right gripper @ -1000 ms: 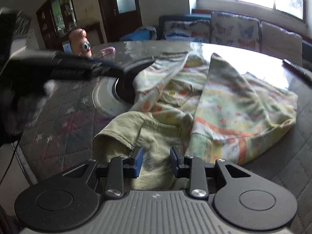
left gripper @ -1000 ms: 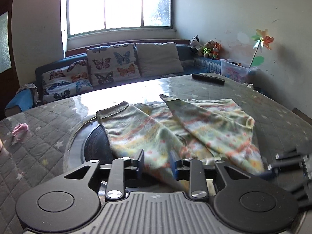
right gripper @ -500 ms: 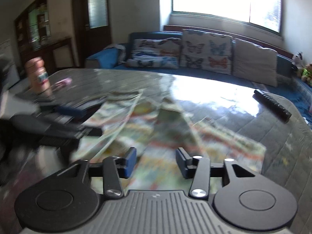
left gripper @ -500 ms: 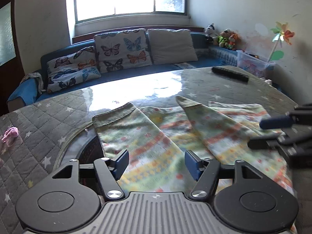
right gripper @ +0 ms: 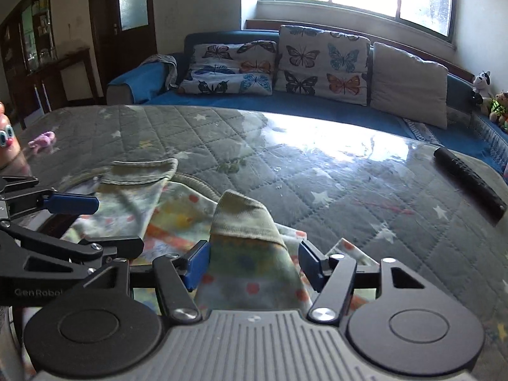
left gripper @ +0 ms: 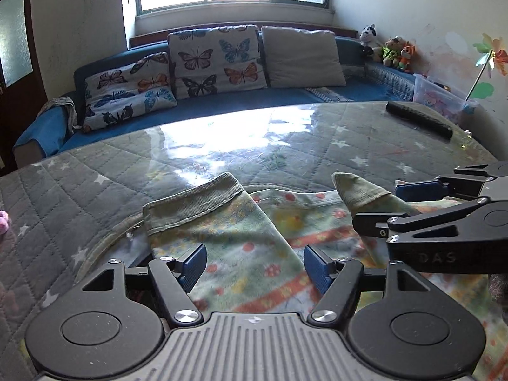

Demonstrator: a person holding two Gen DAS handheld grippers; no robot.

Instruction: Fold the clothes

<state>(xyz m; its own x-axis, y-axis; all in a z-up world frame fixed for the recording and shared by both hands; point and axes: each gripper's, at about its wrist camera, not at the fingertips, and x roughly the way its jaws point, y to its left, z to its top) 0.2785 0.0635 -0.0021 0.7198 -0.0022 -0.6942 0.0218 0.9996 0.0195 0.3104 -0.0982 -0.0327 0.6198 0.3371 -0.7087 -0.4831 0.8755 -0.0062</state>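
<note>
Both grippers have opened since a second ago, when each was nearly shut at the garment's near edge; the cloth has been let go and both are now pushed forward over it.

Left wrist view: the left gripper (left gripper: 254, 265) is seen with blue pads spread wide, nothing between them but the sleeve lying beneath. The garment (left gripper: 254, 244), a child's top in soft fleecy print (pale green, orange bands, red dots), is spread on the table (left gripper: 95, 190), which is covered by grey quilted star cloth under a glossy clear sheet. The left sleeve (left gripper: 203, 209) lies folded in over the body, ribbed olive cuff flat. The right sleeve (left gripper: 358, 190) is also folded in, cuff peaked upward. The right gripper (left gripper: 374, 204) enters from the right, fingers apart.

Right wrist view: the right gripper (right gripper: 254, 262) is open, straddling the raised cuff of the right sleeve (right gripper: 244, 219) without pinching it. A black remote (right gripper: 470, 181) lies well apart.

Progress is judged as partial: sleeves are in, though the right one sits untidy; flattening and the crosswise body fold are left.
</note>
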